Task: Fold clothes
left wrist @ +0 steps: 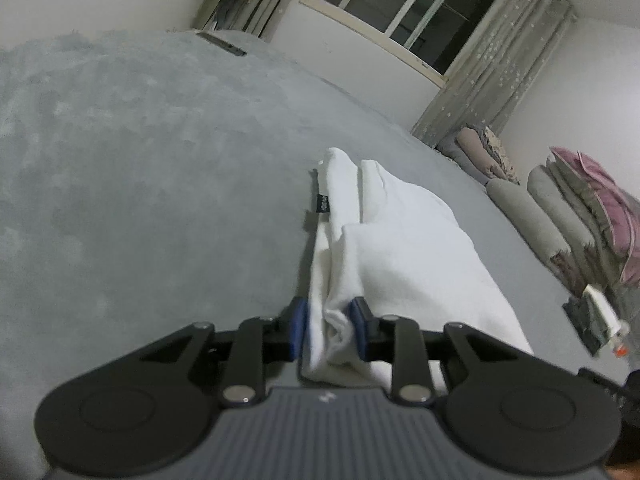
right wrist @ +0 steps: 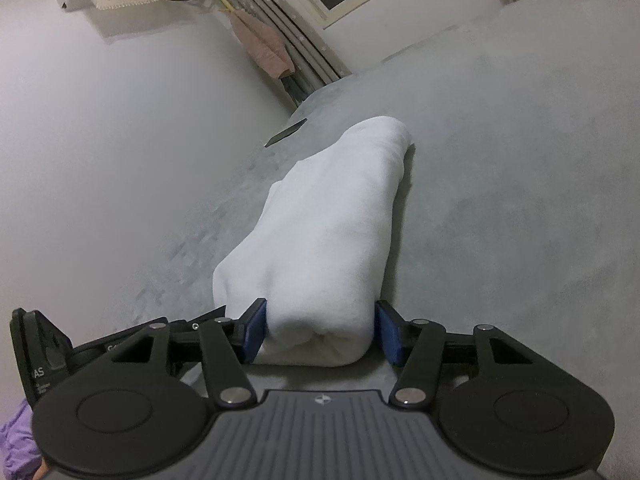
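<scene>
- A white, soft cotton garment (left wrist: 400, 248), folded into a long narrow bundle, lies on a pale grey plush bedspread (left wrist: 140, 180); this garment is the landmark for the rest.
- The left gripper (left wrist: 328, 328) has its blue-padded fingers (left wrist: 298, 326) drawn in close on a bunched edge at the garment's near end, with cloth pinched between them.
- The right gripper (right wrist: 320, 330) stands wider apart, its blue pads (right wrist: 254, 330) straddling the rounded, rolled end of the same garment (right wrist: 320, 240); the left pad touches the cloth, while the right pad looks just clear of it, though the angle makes that hard to judge.
- A small black label (left wrist: 322, 203) sticks out from the garment's left edge, towards its far end.
- Beyond the garment's far end, a dark flat rectangular object (left wrist: 222, 43) lies on the bedspread near the wall; what it is I cannot tell.
- To the garment's right, well apart, grey and pink folded bedding and pillows (left wrist: 580, 208) are heaped along the bedspread's edge.
- Behind the garment, a dark window (left wrist: 408, 12) sits between grey patterned curtains (left wrist: 500, 80), and a pink cloth (right wrist: 266, 46) hangs by the curtains.
- Nothing lies between either gripper and the garment.
- A scrap of purple fabric (right wrist: 18, 440) shows at the lower left corner of the right wrist view.
</scene>
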`<state>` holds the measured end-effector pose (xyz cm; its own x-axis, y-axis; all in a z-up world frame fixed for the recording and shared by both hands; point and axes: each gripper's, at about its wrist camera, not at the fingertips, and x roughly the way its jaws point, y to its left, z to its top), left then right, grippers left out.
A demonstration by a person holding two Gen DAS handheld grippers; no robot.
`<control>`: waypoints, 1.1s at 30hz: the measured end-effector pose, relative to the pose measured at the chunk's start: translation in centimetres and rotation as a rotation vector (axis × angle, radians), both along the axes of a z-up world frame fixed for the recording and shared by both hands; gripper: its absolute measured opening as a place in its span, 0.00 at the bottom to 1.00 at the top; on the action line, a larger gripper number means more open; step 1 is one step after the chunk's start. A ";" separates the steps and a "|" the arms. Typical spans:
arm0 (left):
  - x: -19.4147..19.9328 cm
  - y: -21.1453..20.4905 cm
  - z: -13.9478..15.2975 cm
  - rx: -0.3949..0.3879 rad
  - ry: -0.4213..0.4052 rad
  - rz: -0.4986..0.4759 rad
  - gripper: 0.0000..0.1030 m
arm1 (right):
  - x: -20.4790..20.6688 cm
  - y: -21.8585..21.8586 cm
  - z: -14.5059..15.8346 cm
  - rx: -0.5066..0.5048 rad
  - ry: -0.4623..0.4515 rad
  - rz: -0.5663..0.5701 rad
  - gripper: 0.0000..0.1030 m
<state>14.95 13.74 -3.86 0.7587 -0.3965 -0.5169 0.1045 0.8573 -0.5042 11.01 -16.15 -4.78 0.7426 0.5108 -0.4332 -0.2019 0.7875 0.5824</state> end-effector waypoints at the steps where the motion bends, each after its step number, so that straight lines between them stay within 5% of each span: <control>1: -0.1 0.0 0.1 0.000 0.003 0.001 0.23 | 0.2 -0.1 -0.1 0.007 0.004 0.005 0.53; 6: -0.9 -0.5 1.0 0.039 0.017 0.004 0.23 | 0.0 0.7 0.2 -0.060 -0.002 0.017 0.53; 9: -1.1 -1.1 1.5 0.071 0.023 -0.014 0.33 | 0.1 0.8 0.3 -0.072 0.000 0.016 0.53; 14: -0.3 -1.0 0.9 0.015 0.031 0.015 0.35 | 0.3 0.7 0.2 -0.053 0.011 0.015 0.54; 23: -0.5 -0.6 1.4 -0.048 0.064 0.026 0.14 | 0.0 1.3 1.6 -0.067 0.045 -0.015 0.44; 33: -9.0 -3.1 3.6 -0.006 0.162 -0.120 0.13 | -10.2 -1.6 5.3 -0.116 0.098 -0.010 0.43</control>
<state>5.98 10.63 -0.29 0.6129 -0.4828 -0.6255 0.1230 0.8403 -0.5280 0.80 -17.70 0.49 0.6984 0.4460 -0.5598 -0.1406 0.8524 0.5037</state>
